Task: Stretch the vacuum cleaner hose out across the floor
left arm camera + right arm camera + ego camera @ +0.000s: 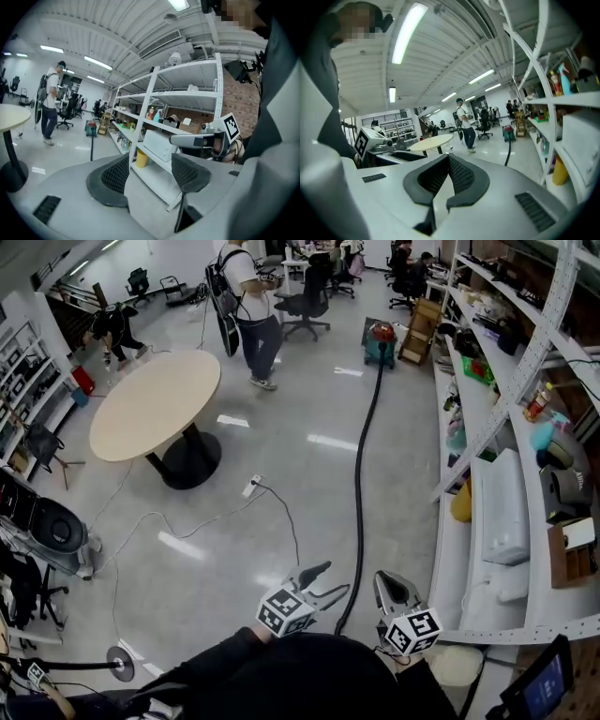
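Note:
A red and teal vacuum cleaner [381,341] stands far up the aisle beside the shelves. Its black hose [360,493] lies nearly straight along the floor towards me, and its near end stops between my two grippers, low in the head view. My left gripper [326,581] hovers just left of that end, jaws open with nothing between them [149,174]. My right gripper [388,577] is just right of the hose end, jaws shut on nothing [447,161]. The vacuum cleaner [90,127] [507,132] and hose [507,157] also appear far off in both gripper views.
White shelving [506,493] full of items lines the right side. A round wooden table [155,401] stands at left, and a white cable with a power strip [251,487] crosses the floor. A person [253,310] and office chairs [305,296] are farther back.

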